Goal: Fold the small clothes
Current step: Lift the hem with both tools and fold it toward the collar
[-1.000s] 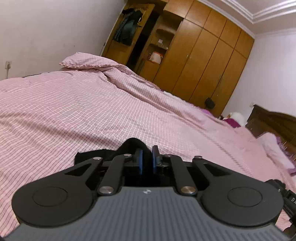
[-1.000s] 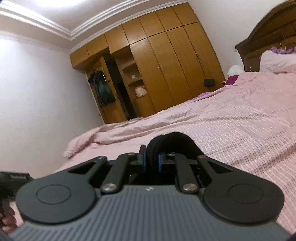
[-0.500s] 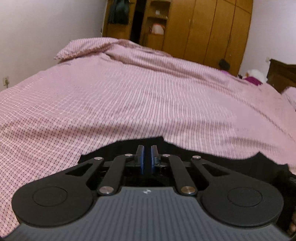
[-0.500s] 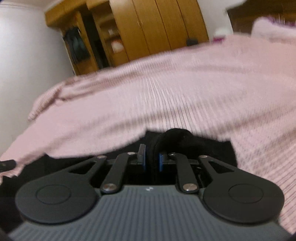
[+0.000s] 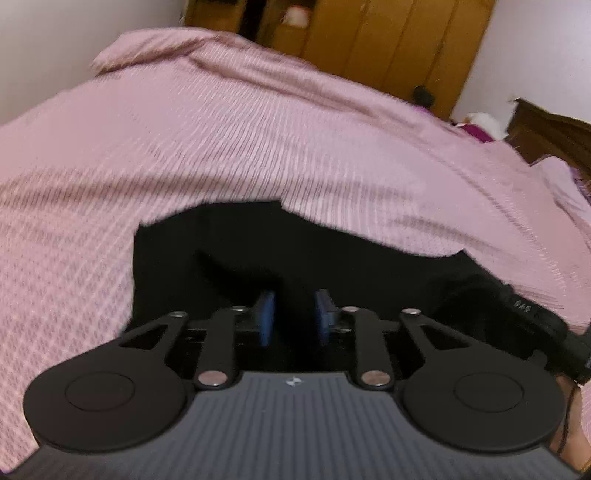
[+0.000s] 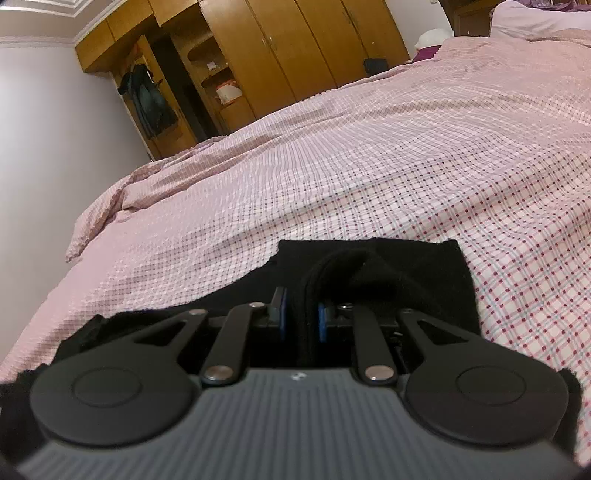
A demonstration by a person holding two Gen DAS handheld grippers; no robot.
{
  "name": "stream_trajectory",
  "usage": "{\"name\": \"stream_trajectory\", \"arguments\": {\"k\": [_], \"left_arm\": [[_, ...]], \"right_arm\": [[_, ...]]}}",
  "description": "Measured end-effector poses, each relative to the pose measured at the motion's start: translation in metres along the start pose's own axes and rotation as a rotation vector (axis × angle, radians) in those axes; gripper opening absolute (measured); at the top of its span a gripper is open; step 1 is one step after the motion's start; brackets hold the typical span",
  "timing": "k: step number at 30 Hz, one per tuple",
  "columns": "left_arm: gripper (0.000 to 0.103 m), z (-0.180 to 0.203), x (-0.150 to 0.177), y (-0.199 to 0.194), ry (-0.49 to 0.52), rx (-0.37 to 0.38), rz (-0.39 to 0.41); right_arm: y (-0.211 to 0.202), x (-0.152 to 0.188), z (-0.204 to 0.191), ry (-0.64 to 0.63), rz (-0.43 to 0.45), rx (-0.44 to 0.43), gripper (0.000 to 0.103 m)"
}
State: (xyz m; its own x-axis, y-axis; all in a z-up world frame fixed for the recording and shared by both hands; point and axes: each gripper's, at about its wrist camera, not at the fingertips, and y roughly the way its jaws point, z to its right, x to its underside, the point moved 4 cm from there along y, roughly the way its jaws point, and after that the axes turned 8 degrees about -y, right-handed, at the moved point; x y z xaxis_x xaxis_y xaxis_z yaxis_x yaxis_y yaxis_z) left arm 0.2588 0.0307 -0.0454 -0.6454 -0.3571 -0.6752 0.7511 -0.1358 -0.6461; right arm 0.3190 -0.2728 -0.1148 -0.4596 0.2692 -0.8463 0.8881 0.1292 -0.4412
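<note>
The wooden wardrobe [image 6: 288,55] fills the far wall, tall honey-brown doors shut along most of its run. One open bay on its left holds shelves, and on a shelf sits a pale rounded container [image 6: 229,94]; what it is exactly, I can't tell. A dark jacket [image 6: 149,99] hangs in the open section beside that bay. A small black object [image 6: 375,65] rests low against the doors, too small to identify.

Down to the surface: a wide bed covered in a pink checked cotton bedspread [image 6: 369,158] takes up nearly all of both views, rumpled at the far left corner. A dark wooden headboard [image 5: 554,133] shows at the right edge in the left view, with a pale pink pillow [image 6: 532,16] near it in the right view. Plain white walls on either side.

On the bedspread, right at the near edge, lies the small black garment [image 5: 332,258], spread flat across both views.

The left gripper [image 5: 293,315] hovers low over the cloth, jaws apart, blue pads [image 5: 266,317] showing with a clear gap. That view is motion-blurred. The right gripper [image 6: 301,317] has a raised ridge of the black fabric standing between its jaws; whether they actually pinch it, I can't tell.
</note>
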Motion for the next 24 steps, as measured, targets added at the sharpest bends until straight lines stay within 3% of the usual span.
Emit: {"name": "stream_trajectory", "arguments": {"k": [4,7,8,9,10,13,14,16,20,24], "left_arm": [[0.055,0.000,0.009,0.009,-0.041,-0.004,-0.006],[0.056,0.003,0.009,0.021,-0.040,-0.007,-0.004],[0.055,0.004,0.009,0.027,-0.038,0.002,-0.002],[0.035,0.005,0.007,0.030,-0.040,0.011,0.004],[0.007,0.005,0.005,0.031,-0.047,0.018,0.014],[0.007,0.005,-0.010,0.018,-0.072,0.075,0.114],[0.007,0.007,-0.019,0.010,-0.041,0.065,0.186],[0.007,0.008,-0.035,0.007,-0.024,0.052,0.242],[0.007,0.000,-0.060,0.038,-0.043,-0.006,0.227],[0.008,-0.013,-0.061,0.083,-0.048,-0.082,0.140]], "right_arm": [[0.000,0.001,0.001,0.001,0.006,-0.003,0.018],[0.000,0.002,0.001,-0.001,0.010,-0.004,0.018],[-0.001,0.002,0.001,0.001,0.011,-0.007,0.019],[-0.001,0.001,0.001,0.003,0.015,-0.012,0.020],[-0.003,0.001,0.001,0.007,0.022,-0.018,0.019],[-0.020,-0.008,-0.002,0.004,0.104,-0.032,0.017],[-0.025,-0.013,-0.004,-0.010,0.133,-0.032,0.016],[-0.029,-0.023,-0.011,-0.044,0.175,-0.031,0.016],[-0.012,-0.031,-0.024,-0.129,0.173,0.005,0.016],[0.027,-0.022,-0.025,-0.146,0.022,0.040,0.018]]}}
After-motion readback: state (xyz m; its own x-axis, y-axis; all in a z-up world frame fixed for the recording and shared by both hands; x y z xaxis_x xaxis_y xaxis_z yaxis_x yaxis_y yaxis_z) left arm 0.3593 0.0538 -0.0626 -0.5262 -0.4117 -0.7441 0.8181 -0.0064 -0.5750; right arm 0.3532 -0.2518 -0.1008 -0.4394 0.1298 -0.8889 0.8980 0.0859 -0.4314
